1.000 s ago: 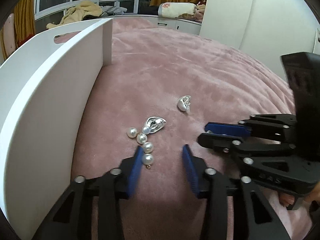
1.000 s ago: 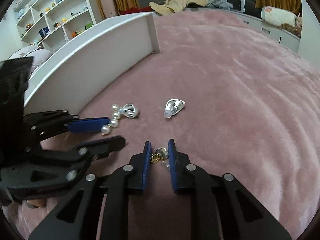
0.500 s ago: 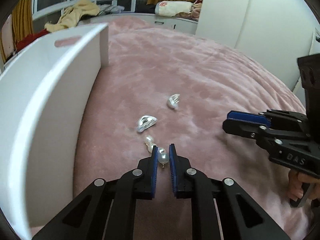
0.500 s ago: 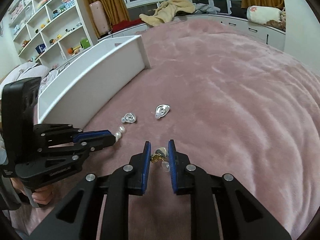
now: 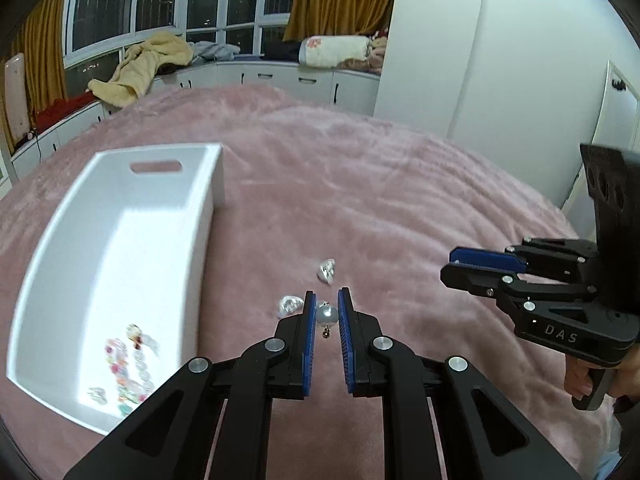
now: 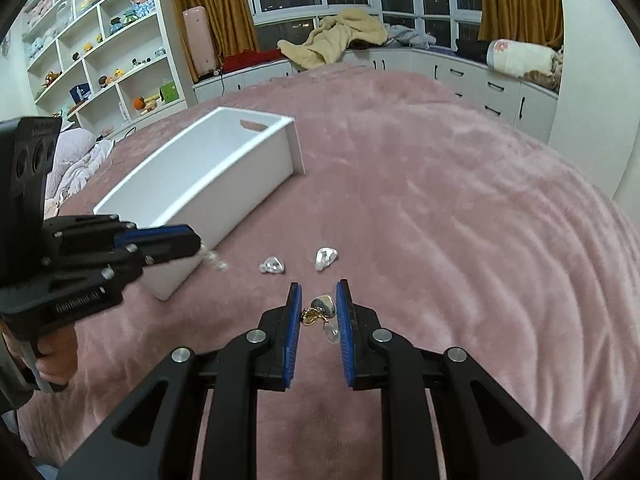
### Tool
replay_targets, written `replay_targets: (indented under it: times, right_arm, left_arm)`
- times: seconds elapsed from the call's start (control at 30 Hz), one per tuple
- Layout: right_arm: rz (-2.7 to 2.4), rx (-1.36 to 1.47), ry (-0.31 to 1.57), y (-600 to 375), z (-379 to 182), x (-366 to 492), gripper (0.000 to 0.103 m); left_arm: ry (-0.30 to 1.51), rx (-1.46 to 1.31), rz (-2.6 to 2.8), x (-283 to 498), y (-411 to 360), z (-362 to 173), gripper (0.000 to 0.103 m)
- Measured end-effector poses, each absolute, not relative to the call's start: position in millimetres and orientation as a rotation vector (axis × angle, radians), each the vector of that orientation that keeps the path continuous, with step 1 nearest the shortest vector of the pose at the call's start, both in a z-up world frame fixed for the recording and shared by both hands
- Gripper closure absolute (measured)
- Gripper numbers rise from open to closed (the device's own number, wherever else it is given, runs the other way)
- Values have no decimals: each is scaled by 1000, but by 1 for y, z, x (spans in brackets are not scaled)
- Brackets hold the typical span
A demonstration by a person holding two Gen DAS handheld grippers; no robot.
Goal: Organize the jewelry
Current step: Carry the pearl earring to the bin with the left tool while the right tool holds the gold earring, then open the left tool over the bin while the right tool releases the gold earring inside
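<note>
My left gripper [image 5: 325,313] is shut on a pearl earring [image 5: 326,315] and holds it above the pink blanket, right of the white box [image 5: 202,236]. Pearls dangle from it in the right wrist view [image 6: 214,259]. My right gripper [image 6: 318,309] is shut on a gold and silver heart earring [image 6: 321,307], raised above the blanket. Two silver heart pieces lie on the blanket [image 6: 273,266] [image 6: 326,257]; they also show in the left wrist view [image 5: 287,305] [image 5: 327,270]. Several colourful jewels [image 5: 128,368] lie in the box's near end.
The white box [image 6: 224,196] has a handle slot in its far wall. The pink blanket [image 6: 460,220] spreads wide to the right. White cabinets [image 6: 480,80] and shelves [image 6: 100,60] stand beyond the bed.
My left gripper closed on the pearl earring and lifted it off the blanket. Both grippers rose, so the box interior now shows. The right gripper kept its earring.
</note>
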State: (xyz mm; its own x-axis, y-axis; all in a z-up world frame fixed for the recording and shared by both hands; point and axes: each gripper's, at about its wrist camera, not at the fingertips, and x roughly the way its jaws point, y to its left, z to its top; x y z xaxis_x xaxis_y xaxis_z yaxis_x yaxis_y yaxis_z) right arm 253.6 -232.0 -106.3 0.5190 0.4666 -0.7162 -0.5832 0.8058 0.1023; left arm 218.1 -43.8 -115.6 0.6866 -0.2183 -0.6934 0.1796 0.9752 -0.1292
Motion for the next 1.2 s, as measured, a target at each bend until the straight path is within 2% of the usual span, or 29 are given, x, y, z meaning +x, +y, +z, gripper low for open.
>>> replay_targets:
  times: [0.23,0.53,0.9,1.2]
  right_arm:
    - [639,-172,762,-217,-68,248,85]
    - [682,-221,757,-163,-46,247,85]
    - [758,-293,756,-79,-47,239,85]
    - [865,-338,782,-15,-71,224,85]
  left_arm:
    - [721,-29,-192,210,-15,-70,87]
    - [698,-2,-116,196,39,-42,87]
    - [733,-10,-34,187,109,-51,87]
    - [798,-17,-12,186,126,-77,86]
